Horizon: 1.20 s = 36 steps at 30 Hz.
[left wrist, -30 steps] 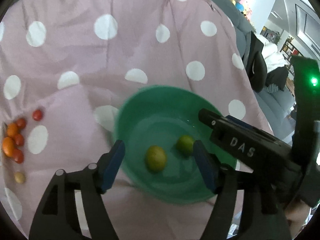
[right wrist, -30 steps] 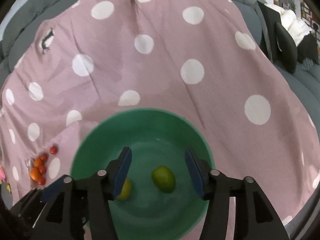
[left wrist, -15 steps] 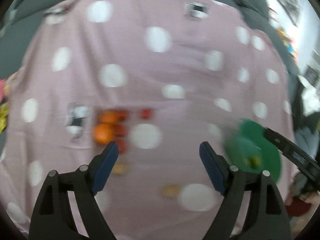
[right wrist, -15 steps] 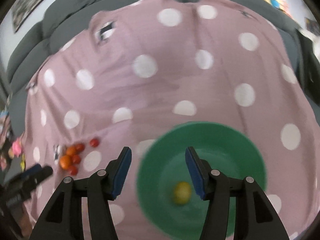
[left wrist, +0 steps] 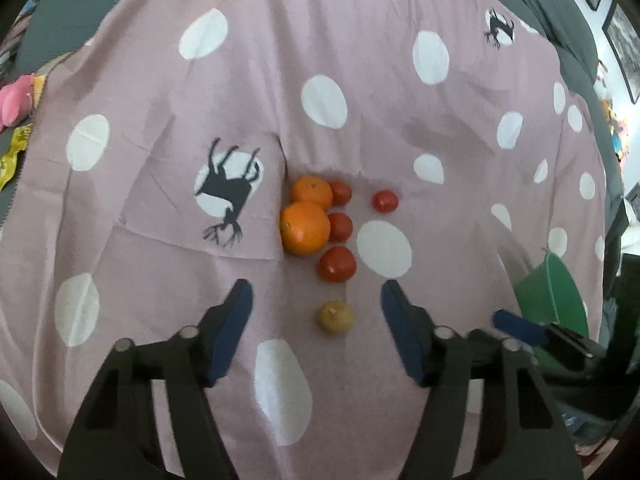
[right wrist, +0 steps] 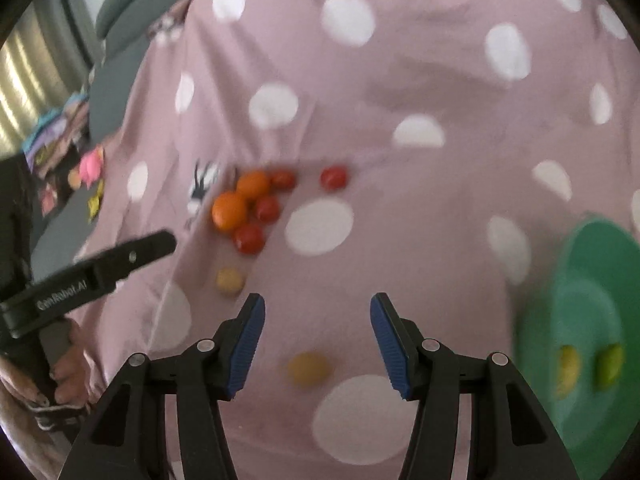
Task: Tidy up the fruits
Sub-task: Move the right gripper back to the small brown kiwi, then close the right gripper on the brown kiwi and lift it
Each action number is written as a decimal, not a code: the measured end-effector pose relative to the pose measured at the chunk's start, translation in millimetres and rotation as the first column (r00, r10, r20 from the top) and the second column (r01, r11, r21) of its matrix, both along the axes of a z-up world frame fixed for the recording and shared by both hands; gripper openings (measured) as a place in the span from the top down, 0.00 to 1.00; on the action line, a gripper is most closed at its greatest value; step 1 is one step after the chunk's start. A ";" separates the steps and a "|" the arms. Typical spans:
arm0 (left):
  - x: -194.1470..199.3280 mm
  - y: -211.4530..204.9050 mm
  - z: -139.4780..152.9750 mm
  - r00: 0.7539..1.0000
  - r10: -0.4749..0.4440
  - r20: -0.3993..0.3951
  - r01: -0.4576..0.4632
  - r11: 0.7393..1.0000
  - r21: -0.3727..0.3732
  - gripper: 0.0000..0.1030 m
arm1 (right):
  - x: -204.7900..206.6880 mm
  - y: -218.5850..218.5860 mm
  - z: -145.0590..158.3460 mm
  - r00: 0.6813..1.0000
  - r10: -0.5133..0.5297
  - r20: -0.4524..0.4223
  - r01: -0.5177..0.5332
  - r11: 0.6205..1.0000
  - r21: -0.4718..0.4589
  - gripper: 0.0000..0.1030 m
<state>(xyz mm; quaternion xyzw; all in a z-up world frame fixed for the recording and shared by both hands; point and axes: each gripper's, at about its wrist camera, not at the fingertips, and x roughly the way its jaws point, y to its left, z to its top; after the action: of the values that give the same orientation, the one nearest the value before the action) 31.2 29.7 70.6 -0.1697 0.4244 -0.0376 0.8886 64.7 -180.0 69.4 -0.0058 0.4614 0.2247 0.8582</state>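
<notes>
Left wrist view: left claw [left wrist: 316, 312] hanging spread wide, gripping nothing, over pink dotted cloth [left wrist: 160, 240]. Small yellow fruit [left wrist: 335, 317] lying between its fingers. Just beyond, two oranges [left wrist: 305, 227] sitting touching, three tomatoes [left wrist: 337, 264] lining their right side, fourth tomato [left wrist: 385, 201] sitting apart. Green bowl [left wrist: 560, 292] showing at right edge.

Right wrist view: right claw [right wrist: 316, 328] hanging spread, empty. Blurred yellow fruit [right wrist: 309, 368] lying between its fingers. Bowl [right wrist: 580, 320] at right holding two yellow-green fruits [right wrist: 608, 364].
</notes>
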 end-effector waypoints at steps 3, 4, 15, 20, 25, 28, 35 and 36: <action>5.2 -1.5 -9.6 0.999 -0.021 -0.028 0.020 0.999 -0.027 0.49 | -1.9 2.9 -11.1 0.999 0.005 -0.034 -0.006 1.000 -0.001 0.46; 6.4 -0.9 -11.8 0.999 -0.025 -0.037 0.024 0.999 -0.031 0.53 | -3.0 2.9 -13.5 0.999 0.011 -0.044 -0.010 1.000 0.004 0.47; 13.6 -17.3 -30.8 0.994 -0.064 -0.092 0.063 0.998 -0.018 0.60 | -14.3 3.9 -33.0 0.996 0.012 -0.085 -0.013 1.000 -0.013 0.56; 17.4 -20.9 -36.8 0.992 -0.068 -0.106 0.066 0.998 -0.016 0.61 | -14.8 6.7 -35.4 0.997 0.013 -0.077 -0.014 1.000 -0.022 0.61; 19.9 -24.5 -42.1 0.991 -0.069 -0.118 0.069 0.998 -0.001 0.63 | -14.4 10.2 -38.7 0.997 0.015 -0.075 -0.018 0.999 -0.034 0.63; 20.6 -26.0 -43.2 0.990 -0.070 -0.119 0.071 0.997 0.005 0.66 | -13.7 11.0 -40.6 0.997 0.011 -0.076 -0.014 0.999 -0.040 0.68; 24.7 -31.2 -47.9 0.989 -0.081 -0.123 0.085 0.996 0.025 0.71 | -9.2 9.4 -41.8 0.997 0.000 -0.076 -0.001 1.000 -0.016 0.73; 25.3 -31.3 -48.4 0.989 -0.079 -0.122 0.083 0.996 0.028 0.73 | -8.1 7.8 -41.5 0.997 -0.007 -0.076 0.006 1.000 -0.007 0.73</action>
<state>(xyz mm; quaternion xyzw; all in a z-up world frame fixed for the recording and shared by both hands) 56.5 -1.6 22.2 -0.1395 0.4846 -0.0563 0.8617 56.6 -172.1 27.9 0.0014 0.4946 0.2204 0.8407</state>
